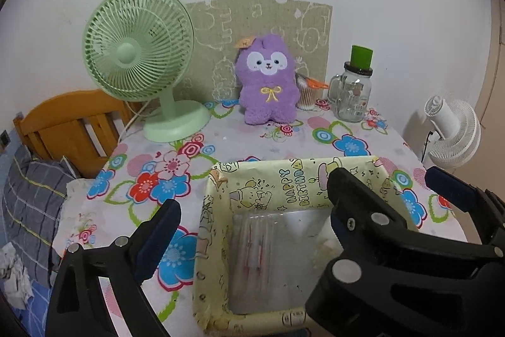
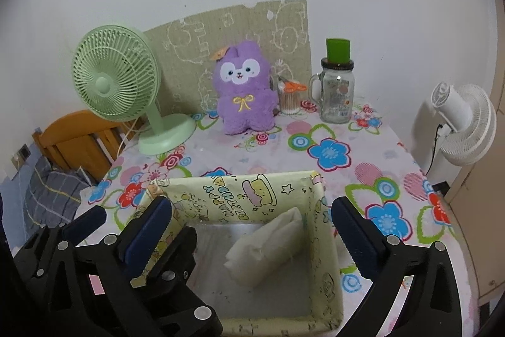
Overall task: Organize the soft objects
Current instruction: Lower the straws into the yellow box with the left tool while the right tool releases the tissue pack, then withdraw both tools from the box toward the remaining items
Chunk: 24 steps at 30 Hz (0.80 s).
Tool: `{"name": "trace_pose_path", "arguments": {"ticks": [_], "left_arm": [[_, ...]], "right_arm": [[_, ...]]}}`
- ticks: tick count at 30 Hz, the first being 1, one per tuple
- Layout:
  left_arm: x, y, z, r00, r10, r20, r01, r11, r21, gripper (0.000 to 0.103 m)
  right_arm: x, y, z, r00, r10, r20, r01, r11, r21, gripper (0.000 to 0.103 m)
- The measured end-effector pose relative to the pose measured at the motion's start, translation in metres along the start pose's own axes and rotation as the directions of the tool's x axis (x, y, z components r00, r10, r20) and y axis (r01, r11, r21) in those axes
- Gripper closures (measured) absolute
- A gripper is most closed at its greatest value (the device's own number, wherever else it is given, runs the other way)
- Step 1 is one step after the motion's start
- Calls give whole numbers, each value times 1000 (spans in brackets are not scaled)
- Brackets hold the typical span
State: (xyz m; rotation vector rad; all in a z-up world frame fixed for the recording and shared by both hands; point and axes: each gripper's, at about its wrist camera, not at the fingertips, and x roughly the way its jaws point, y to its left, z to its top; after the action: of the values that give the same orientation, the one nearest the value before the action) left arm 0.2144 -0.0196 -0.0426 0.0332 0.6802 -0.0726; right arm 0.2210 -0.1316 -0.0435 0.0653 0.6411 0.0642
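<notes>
Floral table [image 2: 363,147]: one box [image 2: 328,242], one rolled cloth [image 2: 268,245].

Folded cloth [image 2: 268,245] in box [image 2: 328,242] at table's [image 2: 410,179] front, plush [image 2: 243,97] behind, fan [image 2: 120,90] left, jar [image 2: 336,97] right.

A floral-clothed surface [image 2: 363,147] carries a yellow paper-lined box [image 2: 328,242], green desk fan [image 2: 116,84], purple plush toy [image 2: 243,97], clear glass jar [image 2: 337,97] and cotton-swab tub [image 2: 288,101].

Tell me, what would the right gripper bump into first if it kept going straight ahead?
Probably the rolled white cloth lying in the yellow box. The open right gripper points down into it, though depth is hard to judge.
</notes>
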Motion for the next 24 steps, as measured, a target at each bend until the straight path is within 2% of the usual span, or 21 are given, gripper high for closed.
{"name": "trace_pose_path", "arguments": {"ticks": [24], "left_arm": [[-88,-10,-25,994,-6,108,6,1000,0,1]], "right_arm": [[-98,4,-21,994,-11,110,14,1000,-27,0]]}}
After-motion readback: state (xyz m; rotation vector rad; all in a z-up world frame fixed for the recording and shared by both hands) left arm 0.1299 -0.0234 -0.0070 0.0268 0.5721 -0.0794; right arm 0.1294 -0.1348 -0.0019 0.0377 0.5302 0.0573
